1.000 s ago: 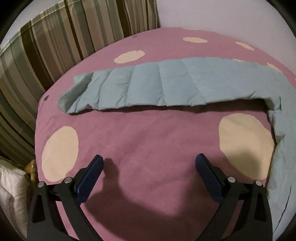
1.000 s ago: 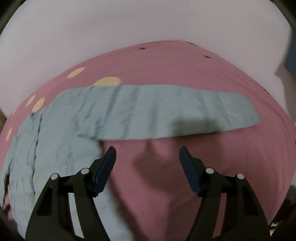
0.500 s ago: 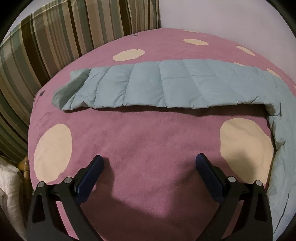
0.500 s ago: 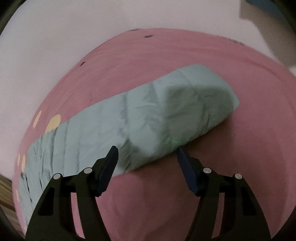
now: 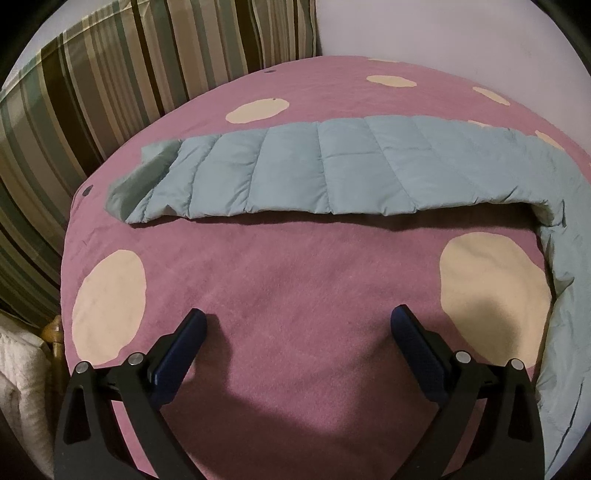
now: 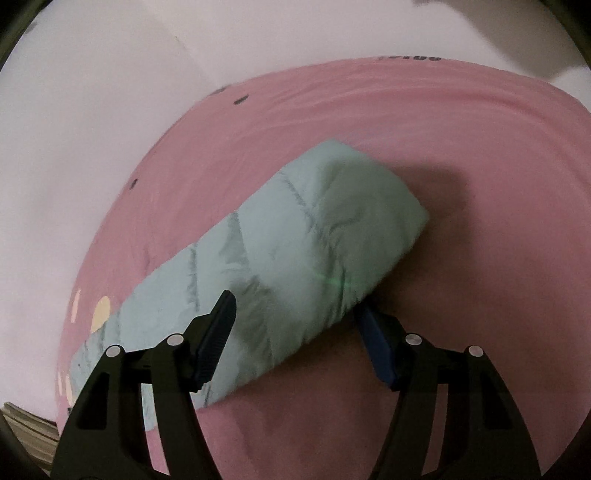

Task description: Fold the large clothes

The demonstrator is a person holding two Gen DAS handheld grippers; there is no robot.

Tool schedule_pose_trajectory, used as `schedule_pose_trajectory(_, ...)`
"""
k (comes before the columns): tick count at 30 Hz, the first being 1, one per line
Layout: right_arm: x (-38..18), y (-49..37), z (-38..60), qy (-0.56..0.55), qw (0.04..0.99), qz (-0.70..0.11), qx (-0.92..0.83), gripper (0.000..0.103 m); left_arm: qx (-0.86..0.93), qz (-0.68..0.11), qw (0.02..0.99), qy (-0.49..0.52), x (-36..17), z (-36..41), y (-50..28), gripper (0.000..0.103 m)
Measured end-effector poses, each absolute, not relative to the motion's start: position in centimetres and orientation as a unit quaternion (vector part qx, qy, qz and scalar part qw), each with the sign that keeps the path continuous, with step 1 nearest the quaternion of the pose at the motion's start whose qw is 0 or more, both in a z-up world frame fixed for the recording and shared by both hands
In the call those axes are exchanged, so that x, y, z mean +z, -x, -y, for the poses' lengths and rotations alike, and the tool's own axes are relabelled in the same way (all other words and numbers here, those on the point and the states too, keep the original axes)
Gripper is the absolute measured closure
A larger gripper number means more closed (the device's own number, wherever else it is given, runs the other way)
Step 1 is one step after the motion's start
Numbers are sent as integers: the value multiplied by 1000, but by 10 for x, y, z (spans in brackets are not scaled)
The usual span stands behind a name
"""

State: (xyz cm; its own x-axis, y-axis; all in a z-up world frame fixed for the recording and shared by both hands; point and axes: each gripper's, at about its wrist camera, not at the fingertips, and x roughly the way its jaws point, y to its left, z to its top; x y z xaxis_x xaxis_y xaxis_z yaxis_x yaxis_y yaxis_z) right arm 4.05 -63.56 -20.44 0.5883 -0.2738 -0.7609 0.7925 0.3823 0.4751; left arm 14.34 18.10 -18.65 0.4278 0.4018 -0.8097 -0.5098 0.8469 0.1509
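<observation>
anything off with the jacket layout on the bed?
Mostly tidy. One oddity: the cuff end of the quilted blue jacket's left sleeve is crumpled, its darker lining showing, on the pink spotted blanket. Both the left gripper and right gripper are open.

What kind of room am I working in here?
Most likely a bedroom: the puffy blue garment lies on a bed under a pink spotted blanket, with a striped pillow at its head against a plain wall.

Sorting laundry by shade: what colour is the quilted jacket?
Pale blue-green quilted jacket, clearest in the left wrist view.
</observation>
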Motion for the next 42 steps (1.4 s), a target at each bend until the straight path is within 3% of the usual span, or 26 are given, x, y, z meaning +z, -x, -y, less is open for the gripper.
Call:
schedule_pose_trajectory(3,-207,-46,642,-438,776,-277,-360,42,271,-462,843,57,-186,-181,-144,4)
schedule_pose_trajectory(6,-206,-47,643,-429,770,-270,-387,77,271,-462,843,56,-186,-181,-144,4)
schedule_pose_trajectory(7,-206,-49,643,-429,776,-267,-376,94,272,-461,843,56,-186,-181,-144,4)
schedule_pose_trajectory(8,-207,-52,643,-436,779,-267,-364,97,272,-461,843,55,-186,-181,-144,4)
schedule_pose_trajectory(15,-165,-69,609,-385,822,-258,-331,99,271,-462,843,56,-186,-181,-145,4)
schedule_pose_trajectory(25,-98,-178,427,-210,917,-291,-177,99,270,-462,843,60,-187,-181,-145,4)
schedule_pose_trajectory(33,-92,-248,268,-112,935,-333,-55,99,262,-461,845,76,-188,-185,-143,4)
schedule_pose_trajectory(42,-124,-289,143,-26,922,-383,37,99,259,-460,845,82,-188,-186,-142,4)
